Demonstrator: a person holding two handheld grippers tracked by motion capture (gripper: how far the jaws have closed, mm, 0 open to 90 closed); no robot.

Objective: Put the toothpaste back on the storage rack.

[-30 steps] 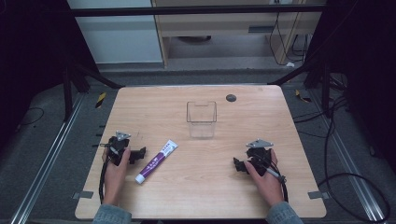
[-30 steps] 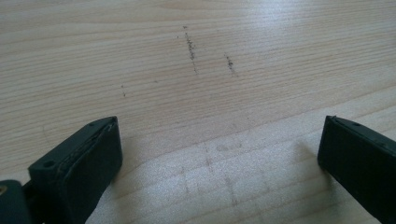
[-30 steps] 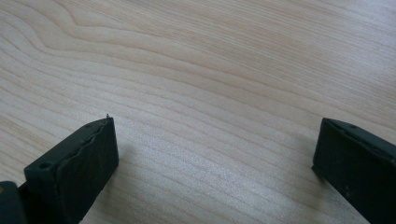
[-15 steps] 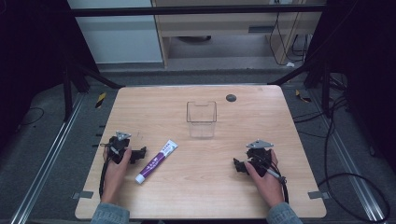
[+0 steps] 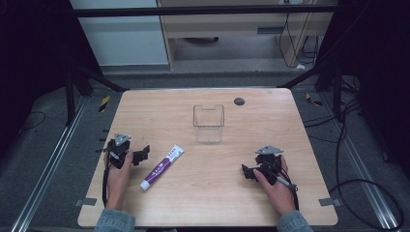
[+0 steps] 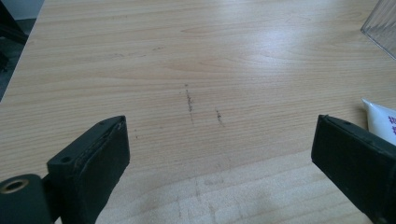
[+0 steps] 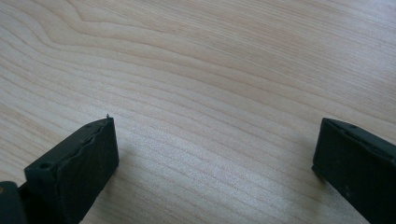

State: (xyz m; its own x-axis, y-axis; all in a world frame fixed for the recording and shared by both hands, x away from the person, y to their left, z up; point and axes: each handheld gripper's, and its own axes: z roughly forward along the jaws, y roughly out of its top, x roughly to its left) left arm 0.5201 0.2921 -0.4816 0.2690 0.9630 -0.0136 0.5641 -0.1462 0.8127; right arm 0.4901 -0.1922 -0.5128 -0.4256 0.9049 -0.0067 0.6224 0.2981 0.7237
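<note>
Toothpaste tube [image 5: 162,167] lies flat on the wooden surface [image 5: 208,203] in the lower left-centre of the high view, slanting from its cap at lower left to its flat end at upper right, just beside the left gripper [image 5: 143,154] and not touching it. Its print is too small to read. In the left gripper view only a white corner of the tube [image 6: 380,122] enters at the right edge, cut off by the frame and partly behind the right-hand jaw; the jaws stand wide apart with nothing between them, over bare wood with a few dark scuffs.

At the centre of the high view a clear plastic box [image 5: 209,123] stands upright, well apart from the tube, with open wood between them. A small dark disc [image 5: 239,101] sits beyond it near the far edge.

At lower right, the right gripper [image 5: 247,173] rests low on the surface, partly covered by the hand; its jaws are also spread wide, holding nothing, with bare wood all round.
</note>
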